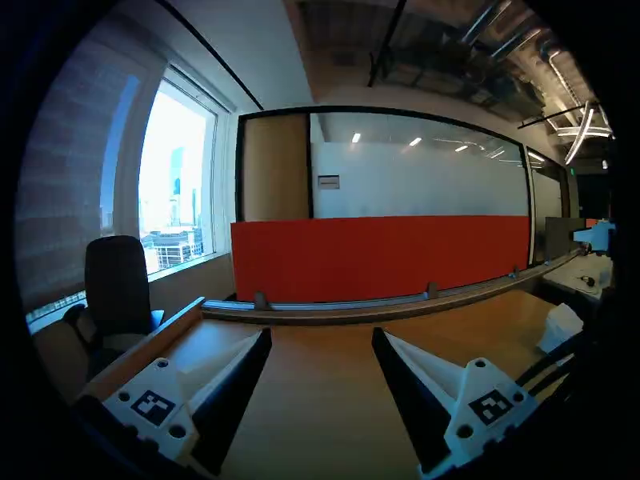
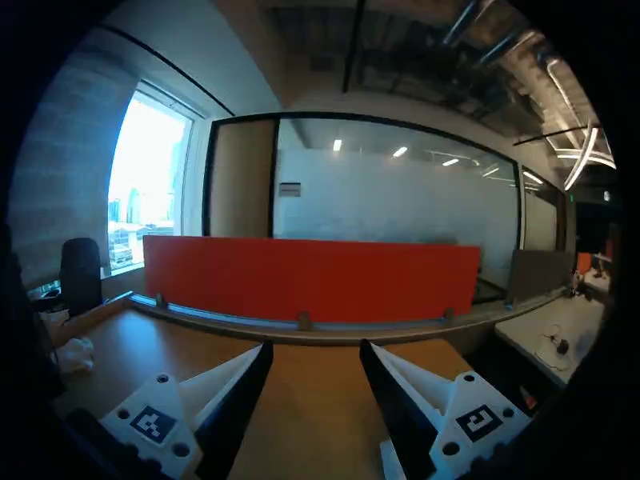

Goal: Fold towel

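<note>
**At the desk (image 2: 312, 424): fold not yet begun**

Far off at the desk's left edge, just short of the chair (image 2: 80, 276): white crumpled lump (image 2: 76, 354), perhaps the towel, too small to tell. Unfolded and untouched, by the look of it. Well apart from it, right gripper (image 2: 316, 344) spread wide over bare wood, holding nothing. Likewise parted and empty, left gripper (image 1: 320, 331), level above the same top. Beyond both, orange divider (image 2: 312, 280). Everything left to do, judging from this: reaching, grasping, folding.
</note>
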